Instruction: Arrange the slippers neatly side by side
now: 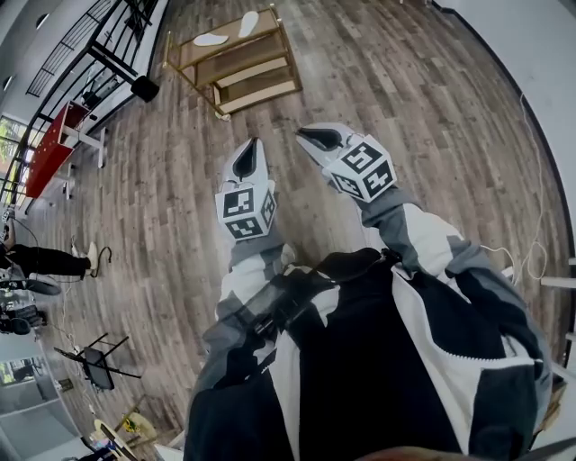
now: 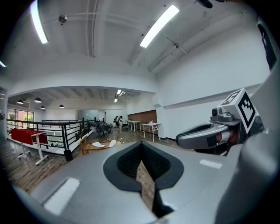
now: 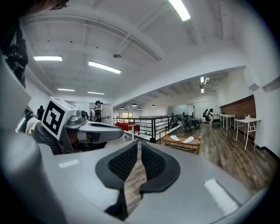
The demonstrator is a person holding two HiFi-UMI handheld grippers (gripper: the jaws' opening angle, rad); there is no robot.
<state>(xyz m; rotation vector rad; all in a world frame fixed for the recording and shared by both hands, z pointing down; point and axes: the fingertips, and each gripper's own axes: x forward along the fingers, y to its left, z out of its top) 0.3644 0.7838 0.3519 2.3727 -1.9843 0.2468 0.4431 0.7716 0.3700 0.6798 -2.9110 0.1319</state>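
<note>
- A low wooden shoe rack (image 1: 236, 65) stands on the plank floor (image 1: 405, 108), well apart from both grippers.
- Two white slippers (image 1: 211, 39) lie on the rack's top shelf. One is toward its left end and the other is by its far right corner. They are apart from each other and angled differently.
- The left gripper (image 1: 251, 149) has its jaws closed tip to tip, holding nothing.
- The right gripper (image 1: 317, 137) has its jaws a narrow slit apart, with only floor showing between them.

One white slipper (image 1: 211, 39) lies flat on top of a low wooden shelf (image 1: 230, 49). The other white slipper (image 1: 248, 23) lies near it, not touching, turned a different way.
</note>
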